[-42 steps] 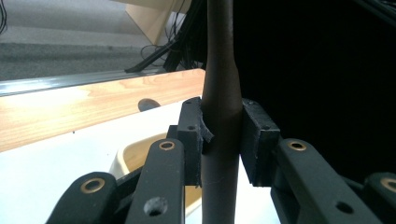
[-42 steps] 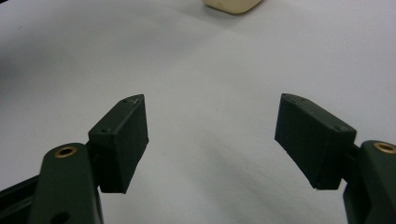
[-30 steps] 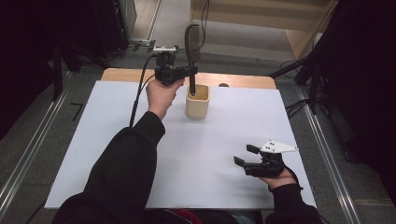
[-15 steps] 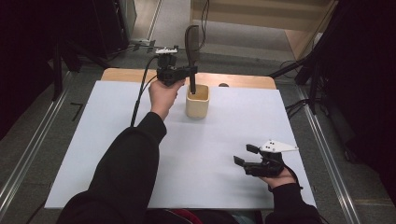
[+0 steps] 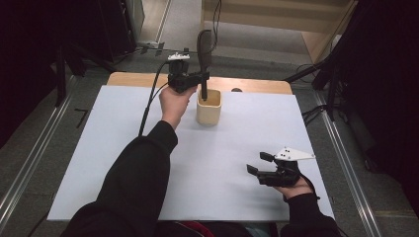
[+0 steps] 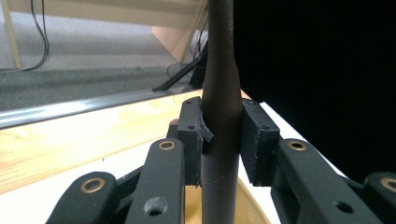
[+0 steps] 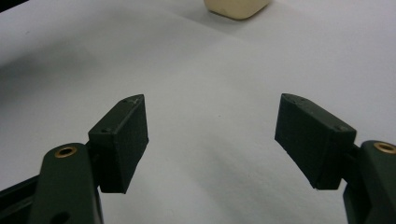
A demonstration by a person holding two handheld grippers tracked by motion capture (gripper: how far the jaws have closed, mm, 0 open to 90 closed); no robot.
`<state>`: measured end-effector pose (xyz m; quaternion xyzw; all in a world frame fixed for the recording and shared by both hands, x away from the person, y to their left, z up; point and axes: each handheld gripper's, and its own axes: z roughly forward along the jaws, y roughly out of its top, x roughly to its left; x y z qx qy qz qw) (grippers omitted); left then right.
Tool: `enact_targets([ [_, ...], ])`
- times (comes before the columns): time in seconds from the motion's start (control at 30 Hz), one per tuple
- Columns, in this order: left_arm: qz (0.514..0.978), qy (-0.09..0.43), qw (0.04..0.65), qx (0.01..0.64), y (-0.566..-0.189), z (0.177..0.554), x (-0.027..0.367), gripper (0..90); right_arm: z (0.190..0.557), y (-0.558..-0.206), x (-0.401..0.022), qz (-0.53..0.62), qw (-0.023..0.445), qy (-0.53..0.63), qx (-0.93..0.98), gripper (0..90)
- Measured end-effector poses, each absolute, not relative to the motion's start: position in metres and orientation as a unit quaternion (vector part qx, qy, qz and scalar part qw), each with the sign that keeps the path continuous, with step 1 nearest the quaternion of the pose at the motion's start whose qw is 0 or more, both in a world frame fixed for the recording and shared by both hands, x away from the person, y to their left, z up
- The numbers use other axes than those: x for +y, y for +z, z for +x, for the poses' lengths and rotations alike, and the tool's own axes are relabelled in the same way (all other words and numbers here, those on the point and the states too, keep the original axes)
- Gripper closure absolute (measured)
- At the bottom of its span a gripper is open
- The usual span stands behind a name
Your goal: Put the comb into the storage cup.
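Note:
A dark utensil [image 5: 204,44] with a broad head stands upright, its lower end inside a cream cup [image 5: 208,108] at the back of the white table top [image 5: 237,143]. My left gripper [image 5: 200,79] is shut on the utensil's handle just above the cup. In the left gripper view both pads clamp the handle [image 6: 222,93], and the cup's rim [image 6: 254,205] shows below. My right gripper [image 5: 258,163] rests low at the table's front right, open, with nothing between its jaws. The right gripper view has that gripper [image 7: 212,135] over bare white surface, the cup [image 7: 236,7] far ahead.
A wooden strip [image 5: 257,85] runs along the table's far edge. Metal rails [image 5: 341,163] flank the table on both sides. Cables [image 5: 316,113] lie on the floor at the back right. A cable [image 5: 148,106] trails from the left gripper over the table.

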<state>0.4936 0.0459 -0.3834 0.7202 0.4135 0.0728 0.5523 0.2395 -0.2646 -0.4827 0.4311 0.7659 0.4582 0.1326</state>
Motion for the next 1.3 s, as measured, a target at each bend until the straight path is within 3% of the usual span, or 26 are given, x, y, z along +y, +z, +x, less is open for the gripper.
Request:
enact_targets([
  [1.3, 0.742, 0.056, 0.526, 0.412, -0.423, 0.49, 0.044, 72.4, 0.24, -0.482, -0.265, 0.43, 0.136, 0.455, 0.768, 23.9],
])
